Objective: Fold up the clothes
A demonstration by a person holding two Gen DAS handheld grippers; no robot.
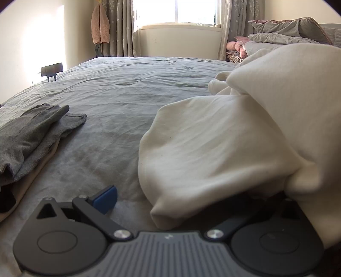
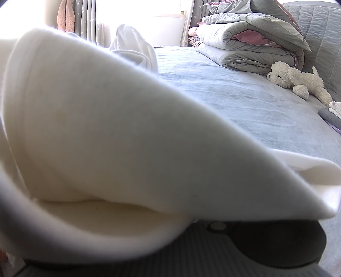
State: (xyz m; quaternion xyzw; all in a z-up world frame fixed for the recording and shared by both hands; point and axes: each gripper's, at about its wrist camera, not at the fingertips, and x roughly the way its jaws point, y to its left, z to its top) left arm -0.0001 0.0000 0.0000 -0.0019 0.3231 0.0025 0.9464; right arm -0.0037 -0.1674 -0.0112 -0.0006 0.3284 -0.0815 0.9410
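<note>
1. Folded grey knit garments (image 1: 32,136) lie at the left on your grey-blue bed (image 1: 127,95).
2. Your left tongs (image 1: 187,198) stand wide apart, the cream fleece garment (image 1: 223,149) draped over their right finger.
3. The same garment buries your right tongs, spread wide underneath it.

Your left wrist camera sits low over the grey bed (image 1: 119,89), looking forward and slightly down across it toward the window (image 1: 177,11); the cream garment (image 1: 223,138) crowds its right half at close range. Your right wrist camera faces the same general way but is nearly smothered by that garment, blurred and very close, with the bed's right side and folded quilts (image 2: 247,49) beyond. Both views share the garment, the bed and the curtained window wall.
</note>
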